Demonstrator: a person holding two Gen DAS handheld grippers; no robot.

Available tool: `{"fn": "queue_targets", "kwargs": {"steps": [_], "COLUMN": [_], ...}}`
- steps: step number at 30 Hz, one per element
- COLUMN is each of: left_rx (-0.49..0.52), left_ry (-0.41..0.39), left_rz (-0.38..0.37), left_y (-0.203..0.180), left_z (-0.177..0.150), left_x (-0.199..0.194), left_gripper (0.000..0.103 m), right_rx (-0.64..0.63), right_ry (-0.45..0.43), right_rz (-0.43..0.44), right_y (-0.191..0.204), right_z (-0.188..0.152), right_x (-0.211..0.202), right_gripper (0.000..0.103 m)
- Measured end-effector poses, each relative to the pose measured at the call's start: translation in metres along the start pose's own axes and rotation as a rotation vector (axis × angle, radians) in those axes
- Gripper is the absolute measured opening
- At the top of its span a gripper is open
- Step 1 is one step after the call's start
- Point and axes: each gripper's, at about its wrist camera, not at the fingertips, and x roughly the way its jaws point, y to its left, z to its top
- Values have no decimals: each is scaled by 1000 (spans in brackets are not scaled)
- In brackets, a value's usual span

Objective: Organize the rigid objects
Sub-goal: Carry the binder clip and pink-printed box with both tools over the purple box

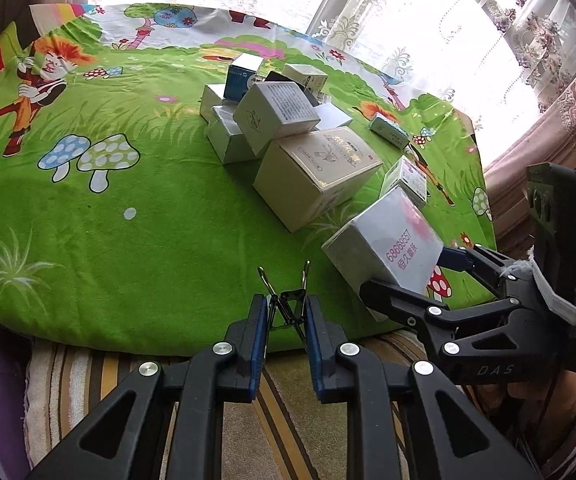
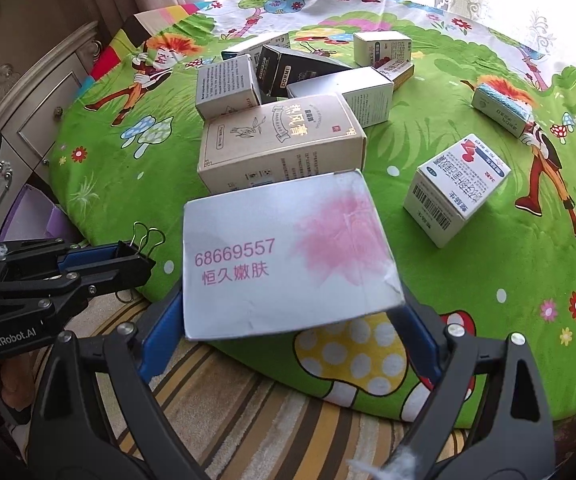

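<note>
Left gripper (image 1: pixel 286 312) clenched a black metal binder clip (image 1: pixel 288 304); right gripper (image 2: pixel 288 320) grasped a silver-white cardboard box (image 2: pixel 283 256). Directly ahead: a beige carton (image 2: pixel 279 140) and clustered small boxes (image 2: pixel 288 76) on a green cartoon cloth (image 2: pixel 488 280).

Glossy silver cardboard box (image 2: pixel 288 252), wire-handled metal binder clip (image 1: pixel 288 308), printed cloth tablecloth (image 1: pixel 127 200)

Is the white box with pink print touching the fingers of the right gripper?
Touching. The right wrist view shows the white box lifted off the cloth, with both blue fingers of the right gripper pressed against its sides.
</note>
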Motion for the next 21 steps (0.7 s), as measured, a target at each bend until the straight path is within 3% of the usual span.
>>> {"fn": "queue_targets", "kwargs": {"steps": [12,21], "left_rx": [-63,-162], "left_ry": [-45,-108], "left_rz": [5,47], "left_y": [17,60], "left_z": [-31,-57], "left_x": [-44,-88], "left_gripper": [19,19], "right_rx": [-19,-64], "right_ry": [4,23], "right_rz": [73,130], "right_y": [42,79], "right_z": [-9,-14], "right_x": [-19,-26], "right_gripper": [95,95]}}
